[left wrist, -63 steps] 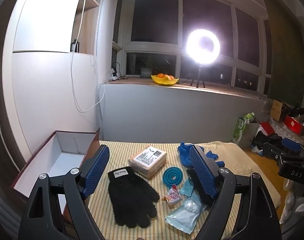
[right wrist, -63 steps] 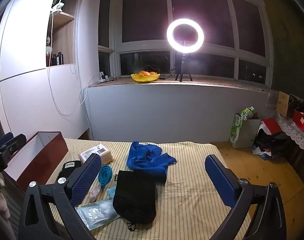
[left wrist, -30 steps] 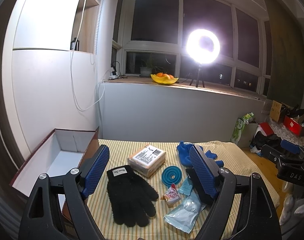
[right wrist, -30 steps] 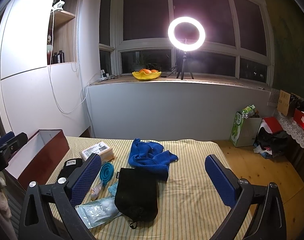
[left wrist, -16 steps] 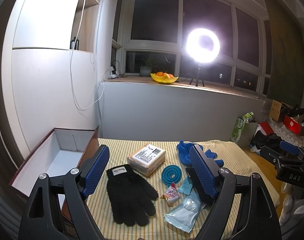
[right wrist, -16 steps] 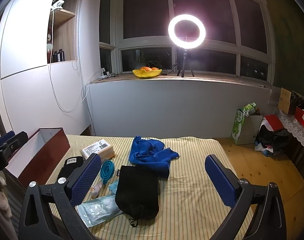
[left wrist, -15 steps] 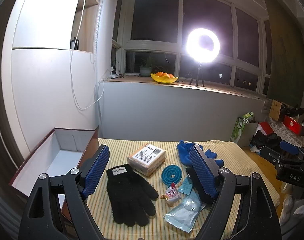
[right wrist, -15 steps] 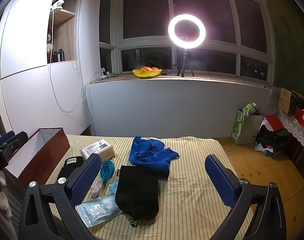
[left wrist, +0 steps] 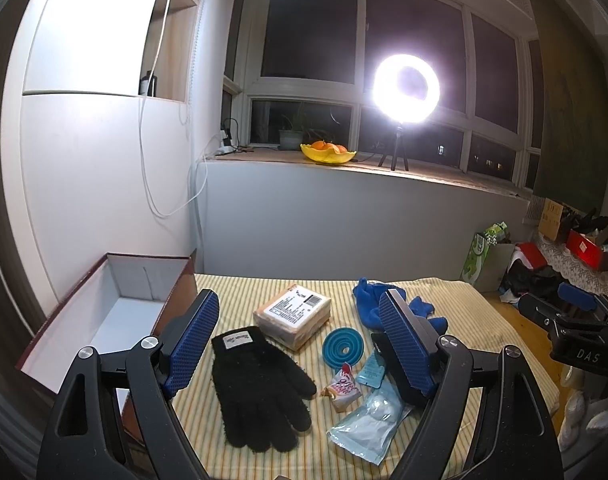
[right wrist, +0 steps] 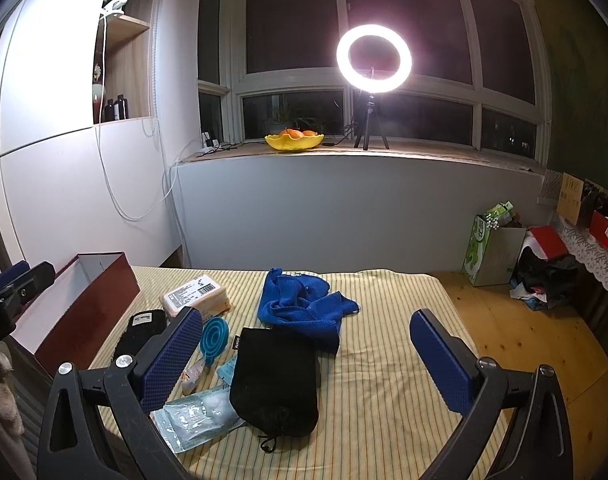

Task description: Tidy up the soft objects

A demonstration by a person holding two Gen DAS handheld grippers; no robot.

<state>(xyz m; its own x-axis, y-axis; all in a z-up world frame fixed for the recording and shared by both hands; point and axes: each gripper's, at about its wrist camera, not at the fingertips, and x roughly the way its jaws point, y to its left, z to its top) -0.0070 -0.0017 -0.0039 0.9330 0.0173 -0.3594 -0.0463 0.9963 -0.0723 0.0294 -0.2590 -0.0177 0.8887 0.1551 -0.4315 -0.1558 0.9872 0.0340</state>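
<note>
Soft things, a black glove (left wrist: 260, 384), blue towel (right wrist: 304, 304) and black pouch (right wrist: 276, 384), lie scattered on the striped tabletop (right wrist: 392, 380) beside the open box (left wrist: 116, 312), likely their destination. Both the left gripper (left wrist: 300, 344) and right gripper (right wrist: 308, 360) hover with fingers wide and empty. Tabletop's right half is bare, giving room.

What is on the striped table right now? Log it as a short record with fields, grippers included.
surface: striped tablecloth
soft items: black glove; blue towel; black drawstring pouch
other items: labelled packet; teal funnel; snack sachet; clear plastic bag
container: open red box, at the table's left edge, nothing visible inside
left gripper: jaws open, holding nothing
right gripper: jaws open, holding nothing
</note>
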